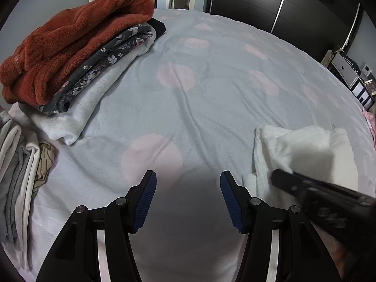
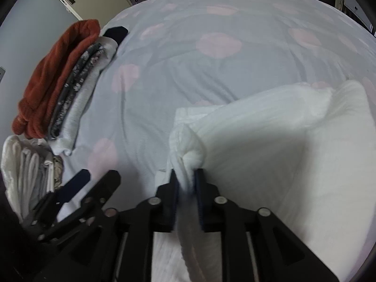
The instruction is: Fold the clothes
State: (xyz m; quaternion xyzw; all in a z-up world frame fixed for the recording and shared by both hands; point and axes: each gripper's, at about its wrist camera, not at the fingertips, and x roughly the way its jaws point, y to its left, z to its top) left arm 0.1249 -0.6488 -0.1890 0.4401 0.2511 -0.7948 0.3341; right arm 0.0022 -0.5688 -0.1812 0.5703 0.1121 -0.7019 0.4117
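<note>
A white ribbed garment (image 2: pixel 270 141) lies bunched on the bed at the right; it also shows in the left wrist view (image 1: pixel 305 148). My right gripper (image 2: pixel 186 176) is shut on a gathered fold of the white garment at its left edge. It shows in the left wrist view (image 1: pixel 279 178) as a dark blurred arm against the garment. My left gripper (image 1: pixel 188 188) is open and empty above the bedsheet, left of the garment. It shows in the right wrist view (image 2: pixel 98 176) at the lower left.
A stack of folded clothes with a rust fleece (image 1: pixel 70 42) on top, over a floral piece (image 1: pixel 98 70) and a grey one, sits at the far left. More folded whites (image 1: pixel 18 164) lie at the left edge. The bedsheet (image 1: pixel 199 82) is pale blue with pink spots. Dark wardrobe (image 1: pixel 282 0) stands behind.
</note>
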